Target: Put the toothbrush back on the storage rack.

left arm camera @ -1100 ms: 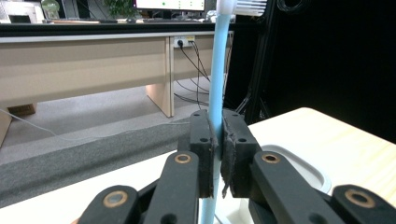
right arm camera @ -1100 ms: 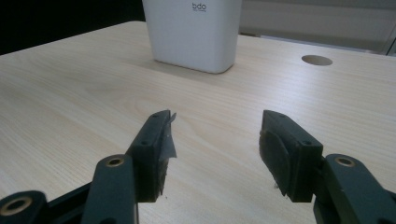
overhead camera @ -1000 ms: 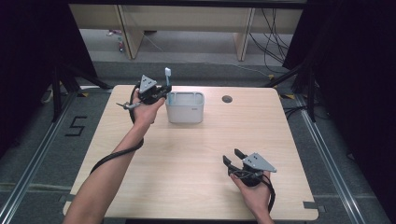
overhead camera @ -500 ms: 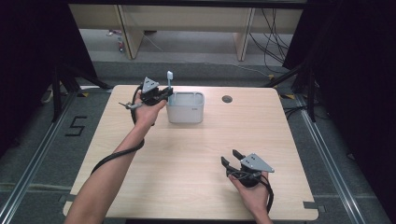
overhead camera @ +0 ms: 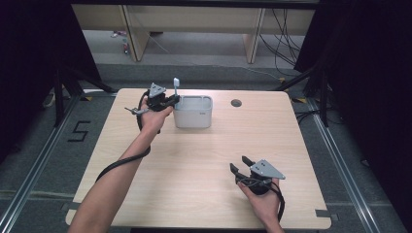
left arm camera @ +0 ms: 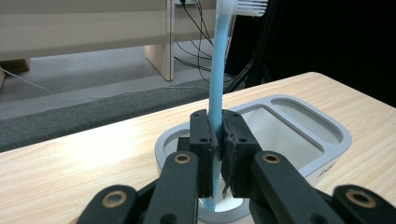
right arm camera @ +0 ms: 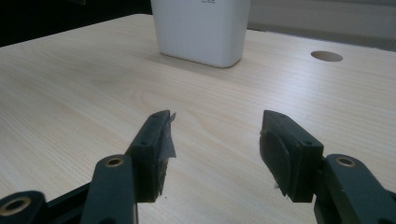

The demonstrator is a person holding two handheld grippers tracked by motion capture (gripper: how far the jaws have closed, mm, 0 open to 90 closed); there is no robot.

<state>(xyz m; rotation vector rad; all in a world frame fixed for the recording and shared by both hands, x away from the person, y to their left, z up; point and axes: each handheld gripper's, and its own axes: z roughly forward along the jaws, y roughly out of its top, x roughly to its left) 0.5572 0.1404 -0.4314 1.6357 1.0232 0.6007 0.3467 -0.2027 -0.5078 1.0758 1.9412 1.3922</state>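
Toothbrush (left arm camera: 217,70), slim blue plastic, clamped upright in left tongs (left arm camera: 218,154); right tongs (right arm camera: 215,154) gape.

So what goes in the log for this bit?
left hand-held gripper: shut on toothbrush | toothbrush: upright, tip in holder | right hand-held gripper: open

Toothbrush (left arm camera: 216,79) head cut by top edge in left gripper view, bristles partly out of frame; lower handle end hidden behind clamped pads (left arm camera: 201,154) of left gripper (left arm camera: 217,154). White holder (right arm camera: 201,30) cropped at top in right gripper view, rim unseen, printed marking too small to read. Person's forearms run off bottom edge in high view.
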